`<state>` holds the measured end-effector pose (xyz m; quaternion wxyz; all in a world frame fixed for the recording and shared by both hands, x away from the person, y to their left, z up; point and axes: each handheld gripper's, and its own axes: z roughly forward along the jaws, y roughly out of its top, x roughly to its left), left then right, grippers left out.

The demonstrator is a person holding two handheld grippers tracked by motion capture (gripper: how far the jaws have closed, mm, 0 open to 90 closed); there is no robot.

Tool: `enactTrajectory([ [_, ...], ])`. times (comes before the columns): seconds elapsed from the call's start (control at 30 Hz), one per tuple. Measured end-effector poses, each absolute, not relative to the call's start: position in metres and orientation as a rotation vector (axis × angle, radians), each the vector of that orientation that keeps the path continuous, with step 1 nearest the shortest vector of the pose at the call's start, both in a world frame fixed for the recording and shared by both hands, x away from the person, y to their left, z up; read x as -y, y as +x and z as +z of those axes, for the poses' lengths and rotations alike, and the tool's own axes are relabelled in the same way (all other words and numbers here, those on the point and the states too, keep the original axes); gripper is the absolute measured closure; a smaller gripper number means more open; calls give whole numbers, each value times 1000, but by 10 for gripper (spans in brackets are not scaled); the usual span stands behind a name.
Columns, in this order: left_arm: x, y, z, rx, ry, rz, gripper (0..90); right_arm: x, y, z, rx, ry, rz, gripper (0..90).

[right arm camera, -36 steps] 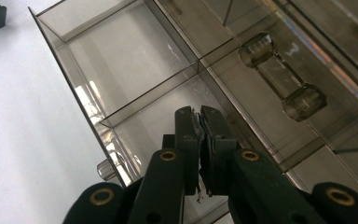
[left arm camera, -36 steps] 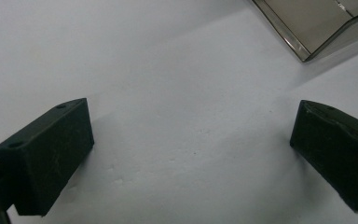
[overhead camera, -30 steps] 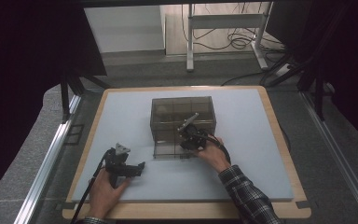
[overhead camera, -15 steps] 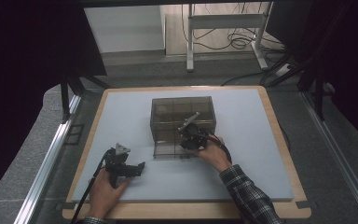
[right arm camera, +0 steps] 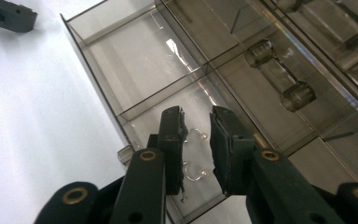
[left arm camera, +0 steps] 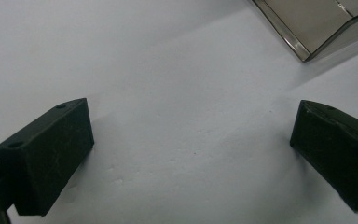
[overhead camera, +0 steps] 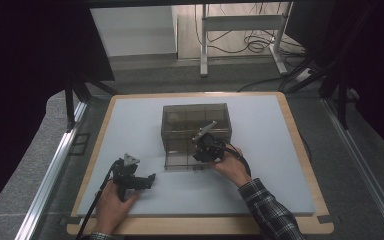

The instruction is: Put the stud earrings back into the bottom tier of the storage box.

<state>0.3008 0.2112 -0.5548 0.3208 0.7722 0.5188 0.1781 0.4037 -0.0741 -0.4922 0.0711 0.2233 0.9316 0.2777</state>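
Right tongs [right arm camera: 196, 154], jaws just opening and parted narrowly over two small metal hoops [right arm camera: 195, 156] seemingly lying free in the open drawer [right arm camera: 121, 70] compartment directly beneath; left tongs [left arm camera: 191, 154] wide open, empty, well apart on surface [overhead camera: 280, 150].

You look down from above your own side of the table [overhead camera: 130, 120] in the high view, facing forward. The left gripper view sits close over the white surface, the drawer box [left arm camera: 317, 23] at its far right corner. The right gripper view looks closely into that box's open drawer [right arm camera: 140, 79]. All three views share the box.
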Motion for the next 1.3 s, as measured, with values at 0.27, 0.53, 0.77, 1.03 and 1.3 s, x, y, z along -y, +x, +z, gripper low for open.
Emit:
enactTrajectory([
  [0.27,-211,301,-555,-1363,2029,468,0,75,397,-488,-2793,645,851,677],
  [0.53,-211,301,-555,-1363,2029,469,0,77,389,-484,-2783,632,862,626],
  [0.77,-212,301,-555,-1360,2034,471,0,78,383,-484,-2790,622,868,609],
  [1.03,-211,301,-555,-1360,2034,471,0,84,376,-484,-2790,614,879,563],
  [1.3,-212,301,-555,-1360,2034,470,0,91,370,-485,-2778,611,892,465],
])
